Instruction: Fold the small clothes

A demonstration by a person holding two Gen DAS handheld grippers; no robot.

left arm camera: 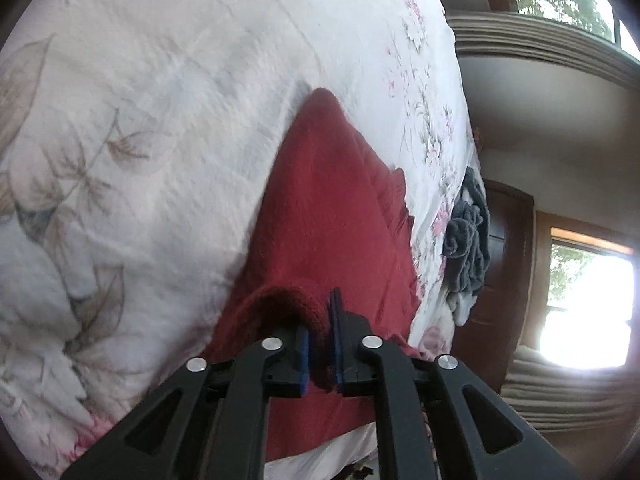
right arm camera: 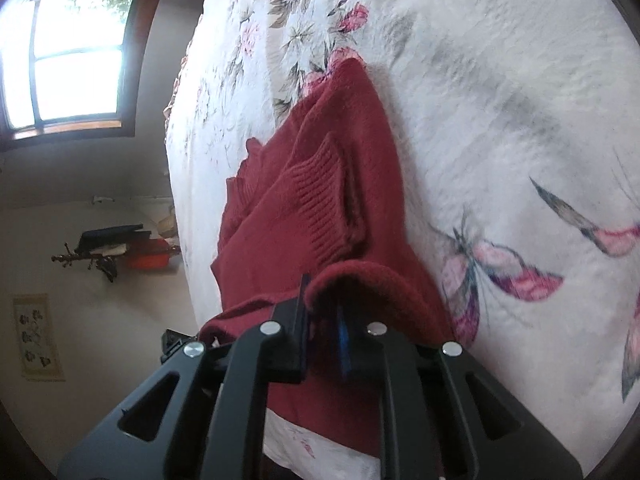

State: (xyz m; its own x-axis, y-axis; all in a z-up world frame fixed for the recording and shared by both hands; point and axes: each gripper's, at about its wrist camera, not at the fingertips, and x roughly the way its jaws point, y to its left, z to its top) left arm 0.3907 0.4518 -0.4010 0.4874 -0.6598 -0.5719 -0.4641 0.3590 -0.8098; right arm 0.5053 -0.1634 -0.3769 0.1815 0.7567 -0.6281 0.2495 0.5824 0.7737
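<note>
A dark red knit sweater (left arm camera: 328, 208) lies on a white floral bedspread (left arm camera: 160, 120). My left gripper (left arm camera: 320, 320) is shut on a rolled edge of the sweater, the fabric pinched between its blue pads. In the right wrist view the same red sweater (right arm camera: 320, 184) shows a ribbed cuff folded across its body. My right gripper (right arm camera: 322, 304) is shut on another rolled edge of it, near the bedspread's (right arm camera: 500, 120) butterfly print. Both held edges are lifted a little off the bed.
A crumpled grey garment (left arm camera: 470, 236) lies near the bed's far edge. Beyond the bed are windows (right arm camera: 68, 60), a dark wooden door (left arm camera: 504, 264), and a wall shelf with dark and orange items (right arm camera: 120, 252).
</note>
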